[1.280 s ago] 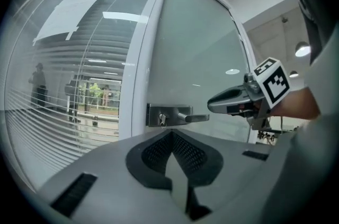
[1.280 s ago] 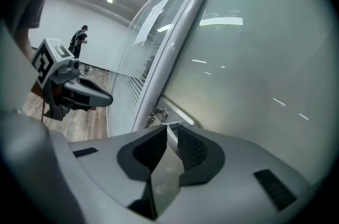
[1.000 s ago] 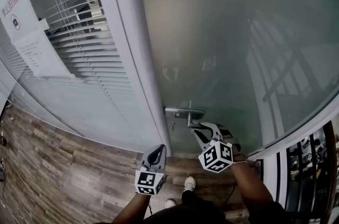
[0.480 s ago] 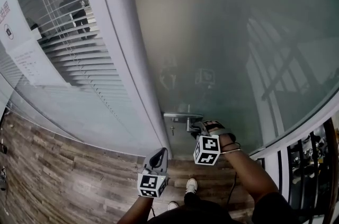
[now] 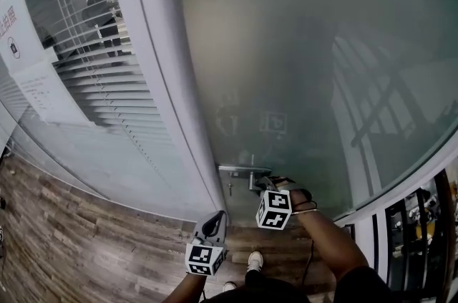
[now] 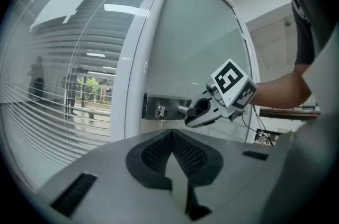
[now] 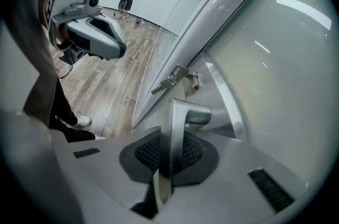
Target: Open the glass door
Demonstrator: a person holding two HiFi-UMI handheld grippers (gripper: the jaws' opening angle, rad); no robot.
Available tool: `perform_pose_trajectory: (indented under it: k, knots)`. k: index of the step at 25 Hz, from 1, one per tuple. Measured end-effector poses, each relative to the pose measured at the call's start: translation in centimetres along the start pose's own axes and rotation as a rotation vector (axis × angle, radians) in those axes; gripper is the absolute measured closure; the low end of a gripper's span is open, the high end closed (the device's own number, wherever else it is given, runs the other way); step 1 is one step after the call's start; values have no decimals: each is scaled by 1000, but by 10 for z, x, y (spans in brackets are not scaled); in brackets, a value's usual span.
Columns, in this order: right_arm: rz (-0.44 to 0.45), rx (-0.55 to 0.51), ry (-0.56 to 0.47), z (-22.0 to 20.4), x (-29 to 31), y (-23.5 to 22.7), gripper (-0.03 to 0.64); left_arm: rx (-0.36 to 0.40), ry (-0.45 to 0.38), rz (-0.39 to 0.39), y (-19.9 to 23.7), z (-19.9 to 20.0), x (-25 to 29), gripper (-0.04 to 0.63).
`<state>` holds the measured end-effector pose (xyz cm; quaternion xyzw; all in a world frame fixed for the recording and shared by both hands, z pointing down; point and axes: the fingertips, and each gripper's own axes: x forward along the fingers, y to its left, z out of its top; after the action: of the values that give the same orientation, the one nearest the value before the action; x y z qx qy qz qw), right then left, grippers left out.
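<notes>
**Glass door closed, right gripper on its handle**

Head view: the glass door is frosted and fills the upper right. It stands closed against the white door frame. Its door handle sits low at the door's left edge, just beside the frame. The right gripper points steeply down onto the handle, with its marker cube toward the camera. The left gripper hangs lower and to the left, in front of the foot of the frame and apart from the door. Blinds show behind the glass wall on the left, which carries a paper notice. Wood floor lies below.

Left gripper view: this gripper's jaws lie together with nothing between them. Ahead, the right gripper's tips are at the handle. The handle juts from a steel lock plate, and a key hangs in the plate.

Right gripper view: the metal lever of the handle stands upright between the two jaws. The jaws have just been closing and now sit narrow against its sides. The key sticks out of the plate just beyond. The left gripper hovers at upper left over the floor, above a white shoe.
</notes>
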<state>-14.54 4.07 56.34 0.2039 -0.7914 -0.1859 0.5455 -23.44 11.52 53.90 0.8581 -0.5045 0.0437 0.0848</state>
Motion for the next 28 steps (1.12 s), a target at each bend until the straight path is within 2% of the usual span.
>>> perform_pose_trajectory:
  k: [7, 11, 15, 22, 28]
  knots:
    - [-24, -6, -44, 1, -1, -1, 598, -16, -5, -20, -10, 2, 4, 594]
    - [-25, 27, -97, 5, 0, 0, 598, -7, -1, -38, -16, 2, 5, 594]
    - [-33, 79, -192, 10, 1, -2, 599, -11, 23, -59, -23, 1, 6, 594]
    - [-39, 195, -411, 20, 5, -4, 600, -5, 27, -49, -21, -8, 11, 594]
    - [-32, 248, -500, 25, 5, -4, 600, -20, 12, -58, -24, 1, 26, 594]
